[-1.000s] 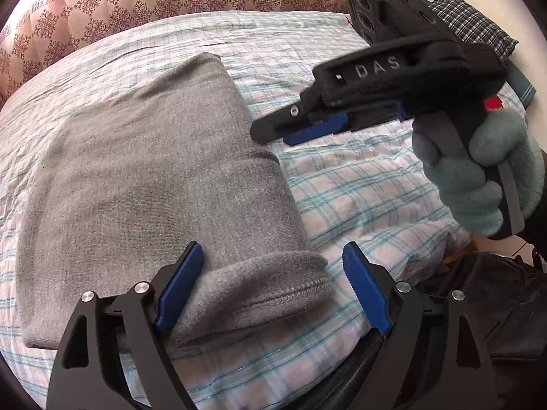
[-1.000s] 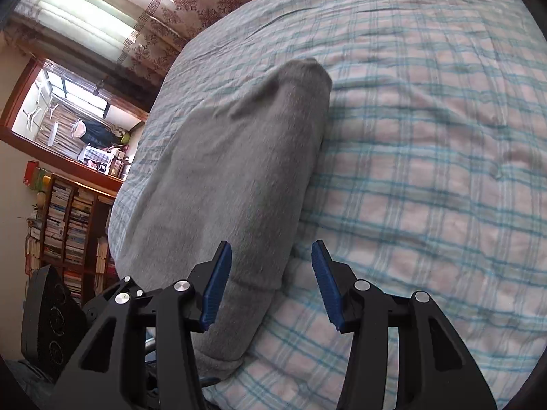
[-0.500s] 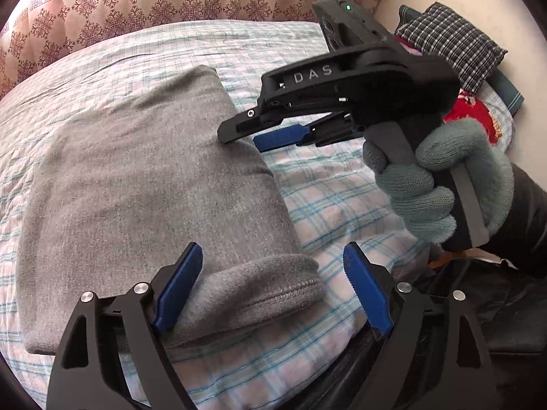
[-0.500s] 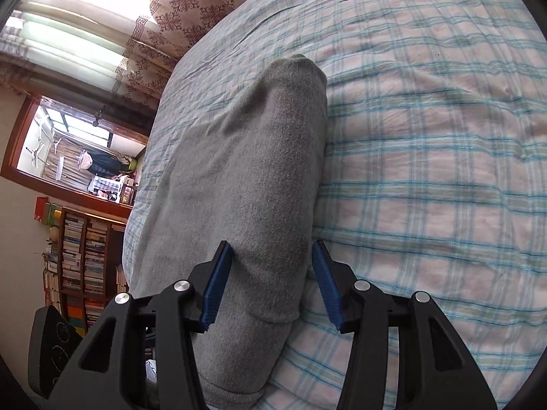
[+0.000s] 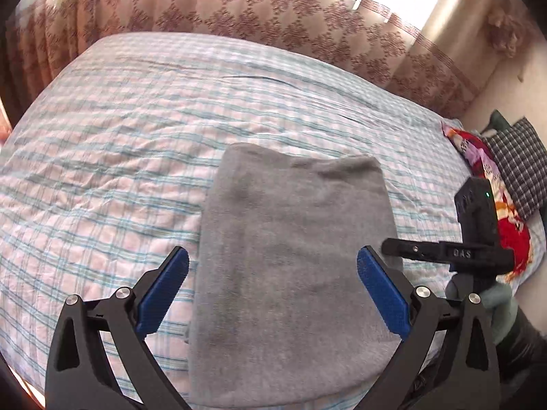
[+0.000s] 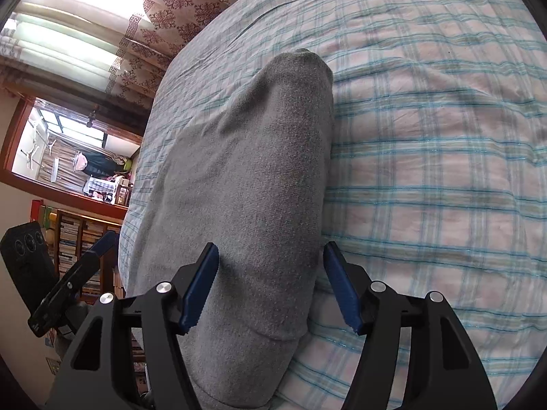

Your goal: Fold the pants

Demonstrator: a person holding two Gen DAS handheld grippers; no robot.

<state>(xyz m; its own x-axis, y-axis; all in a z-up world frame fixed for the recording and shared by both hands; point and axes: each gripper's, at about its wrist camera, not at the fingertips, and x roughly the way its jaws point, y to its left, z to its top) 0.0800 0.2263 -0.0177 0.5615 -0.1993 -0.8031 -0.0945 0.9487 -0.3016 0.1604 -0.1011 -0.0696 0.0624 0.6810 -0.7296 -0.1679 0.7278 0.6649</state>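
Observation:
The grey pants [image 5: 294, 259] lie folded in a long rectangle on the plaid bed [image 5: 119, 157]. My left gripper [image 5: 273, 294] is open above the near end of the pants, with its blue pads either side of the fabric. My right gripper [image 6: 270, 287] is open and straddles the right folded edge of the pants [image 6: 253, 184] near their end. The right gripper also shows in the left wrist view [image 5: 393, 249] at the pants' right edge, held by a gloved hand. The left gripper shows at the left edge of the right wrist view [image 6: 102, 246].
A patterned curtain [image 5: 273, 24] hangs behind the bed. Colourful and checked pillows [image 5: 506, 198] lie at the bed's right end. A bookshelf [image 6: 78, 239] and a window [image 6: 68, 157] stand beyond the bed's far side.
My left gripper has lifted and swung back, so it now looks along the pants from above. My right gripper has moved down to the pants' right edge, and the fabric now lies between its jaws.

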